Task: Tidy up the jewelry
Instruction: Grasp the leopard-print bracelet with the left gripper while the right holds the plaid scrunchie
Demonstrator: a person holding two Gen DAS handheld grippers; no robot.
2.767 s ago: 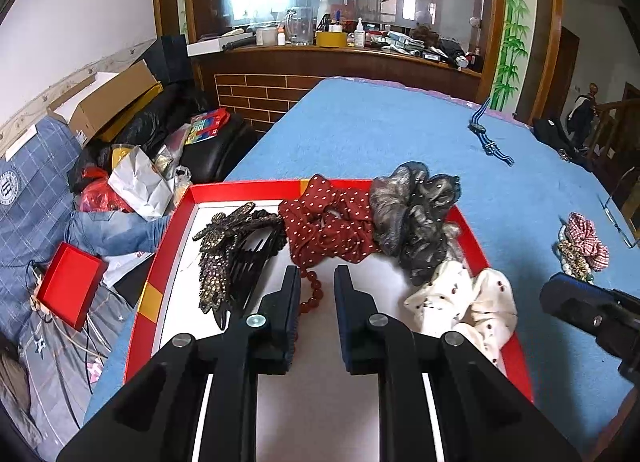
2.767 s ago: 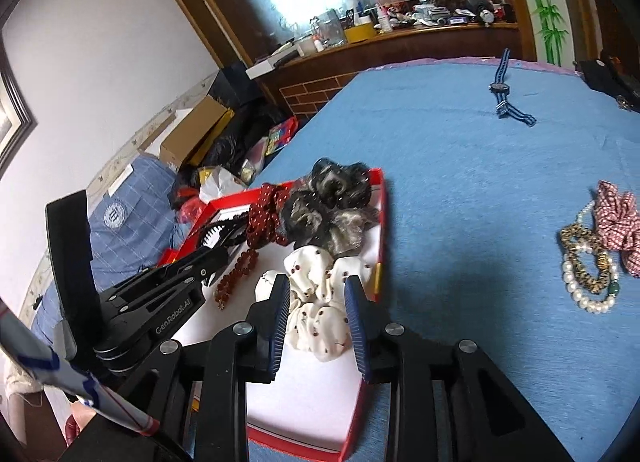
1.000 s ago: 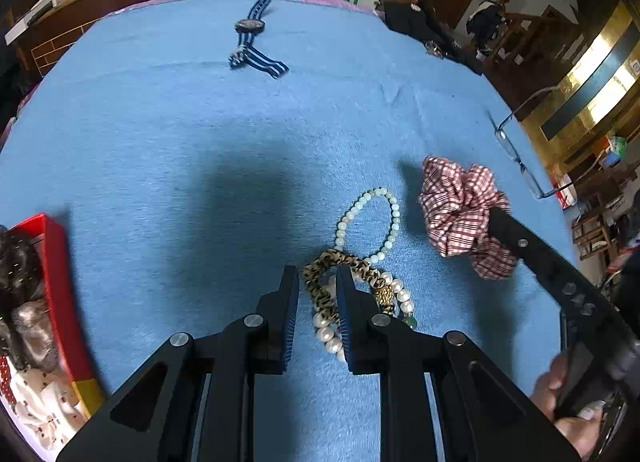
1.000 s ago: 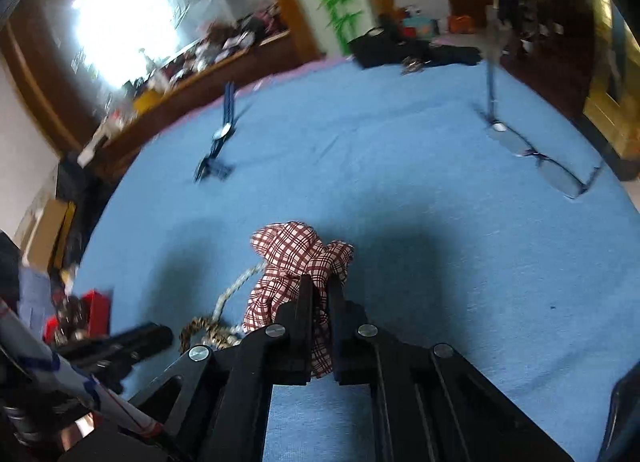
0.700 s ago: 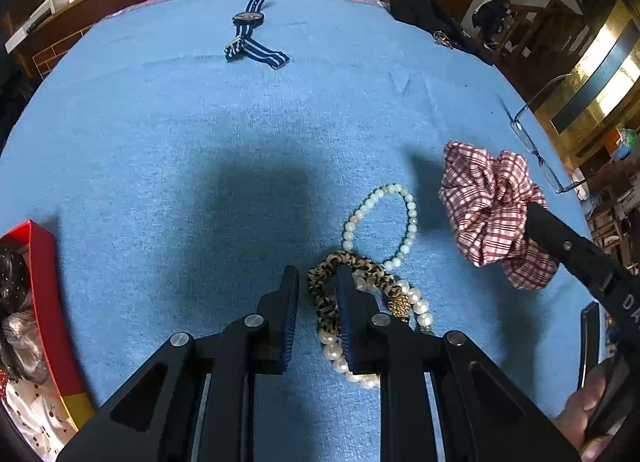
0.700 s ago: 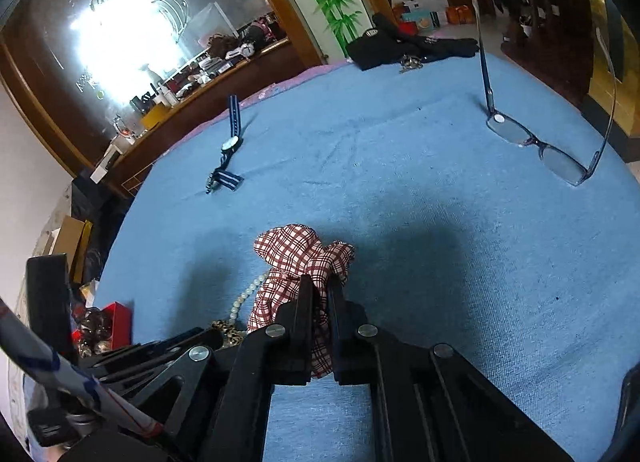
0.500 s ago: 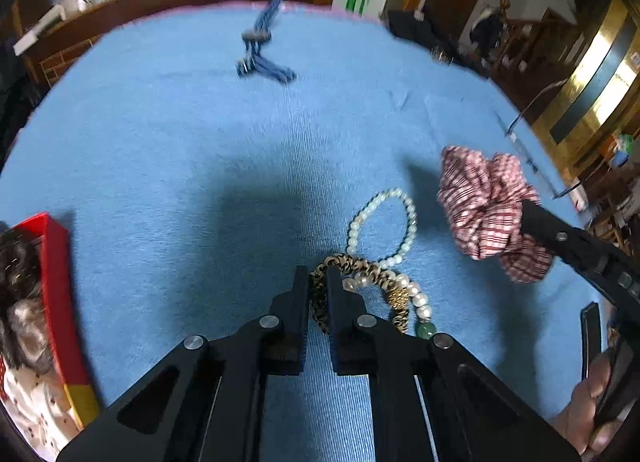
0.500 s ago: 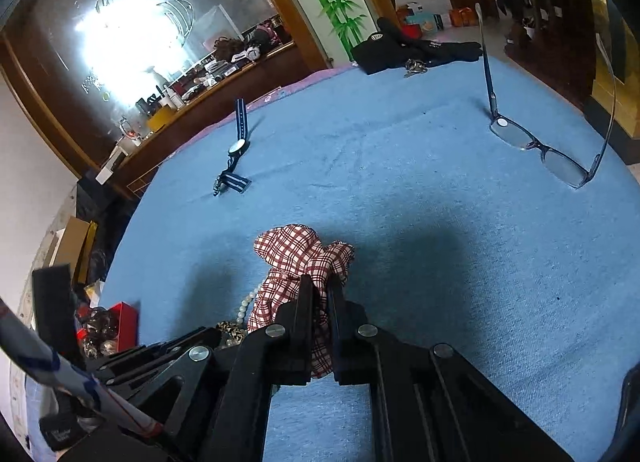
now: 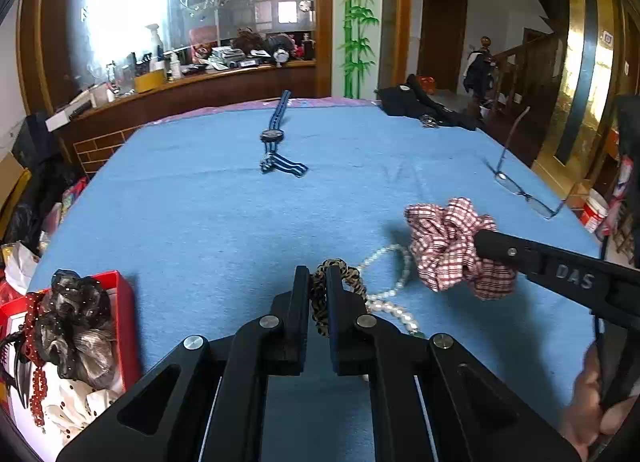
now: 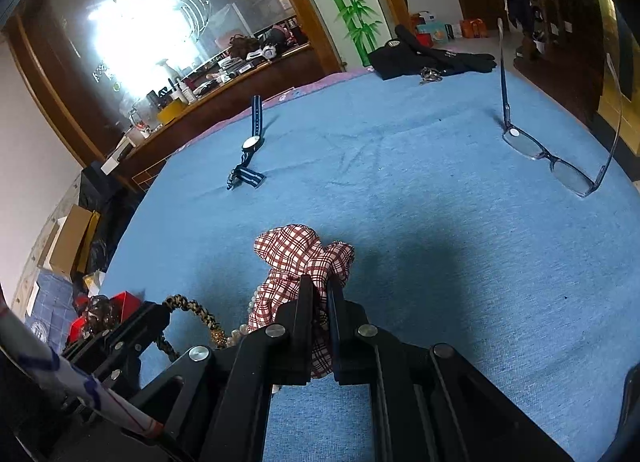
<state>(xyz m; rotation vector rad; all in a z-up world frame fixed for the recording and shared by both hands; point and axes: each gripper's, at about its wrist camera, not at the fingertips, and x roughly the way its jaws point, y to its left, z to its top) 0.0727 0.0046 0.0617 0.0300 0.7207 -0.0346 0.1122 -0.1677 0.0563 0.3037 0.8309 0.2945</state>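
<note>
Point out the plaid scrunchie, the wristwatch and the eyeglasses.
plaid scrunchie (image 10: 304, 252), right wrist view, top fold.
wristwatch (image 9: 272, 136), left wrist view, dial.
eyeglasses (image 10: 524, 146), right wrist view, nearer lens.

Place: lived-in home, living room
Signs: cluttered wooden counter, bamboo wall painting, stair railing, blue-clothed table, cardboard boxes

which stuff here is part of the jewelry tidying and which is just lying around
Job:
- leopard bracelet, in left gripper
- plaid scrunchie, in right gripper
- pearl bracelet
- red tray
- striped watch

Lying about:
- eyeglasses
- black garment
</note>
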